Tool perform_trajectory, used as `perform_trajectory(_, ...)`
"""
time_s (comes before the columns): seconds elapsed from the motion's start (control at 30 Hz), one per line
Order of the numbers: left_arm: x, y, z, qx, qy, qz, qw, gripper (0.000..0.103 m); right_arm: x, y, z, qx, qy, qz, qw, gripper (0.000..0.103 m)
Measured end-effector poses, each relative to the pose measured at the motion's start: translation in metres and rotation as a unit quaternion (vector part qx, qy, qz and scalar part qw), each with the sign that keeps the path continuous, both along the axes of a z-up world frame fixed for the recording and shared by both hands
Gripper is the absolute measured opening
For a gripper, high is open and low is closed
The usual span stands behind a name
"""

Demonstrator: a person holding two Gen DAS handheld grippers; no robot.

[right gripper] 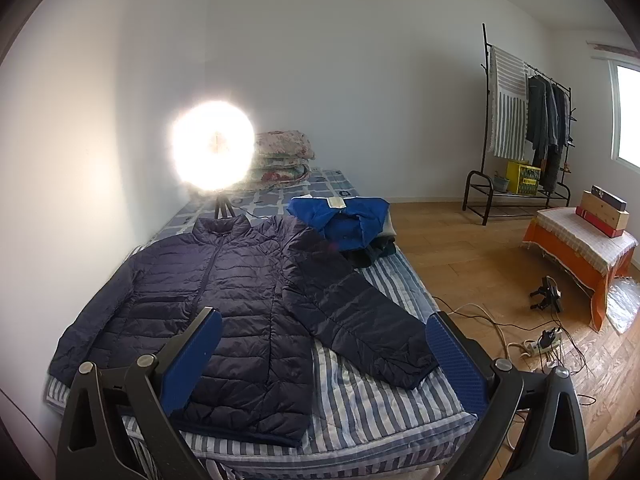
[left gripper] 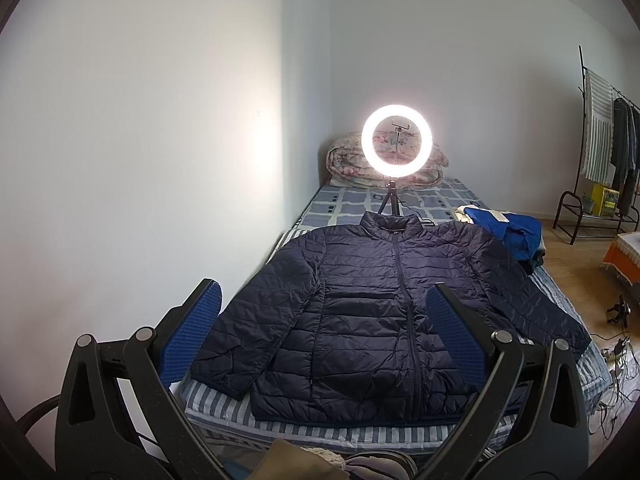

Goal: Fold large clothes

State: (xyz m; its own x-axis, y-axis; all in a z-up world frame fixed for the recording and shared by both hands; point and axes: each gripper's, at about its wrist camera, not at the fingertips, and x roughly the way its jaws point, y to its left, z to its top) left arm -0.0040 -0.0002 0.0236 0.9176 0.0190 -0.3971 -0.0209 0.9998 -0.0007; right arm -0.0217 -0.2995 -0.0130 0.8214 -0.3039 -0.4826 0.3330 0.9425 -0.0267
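Lying flat and zipped on the striped bed, front up, collar toward the far end: navy jacket, sleeves spreading out to left and right. Hovering above its near hem with jaws wide apart and holding nothing: left gripper. Hanging likewise open and empty over the right sleeve's cuff: right gripper. Glowing at the far end on a tripod: ring light. Sitting folded at the far right of the jacket: blue garment.
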Motion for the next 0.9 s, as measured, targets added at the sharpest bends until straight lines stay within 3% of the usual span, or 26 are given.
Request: perform_trajectory(0.9,-0.0006,0.0029,0.0016,0.002,-0.004,0.003,1.0,0.103,-0.002,0.0009,-0.0006,-0.002,-0.001,-0.003,1.0,0.103)
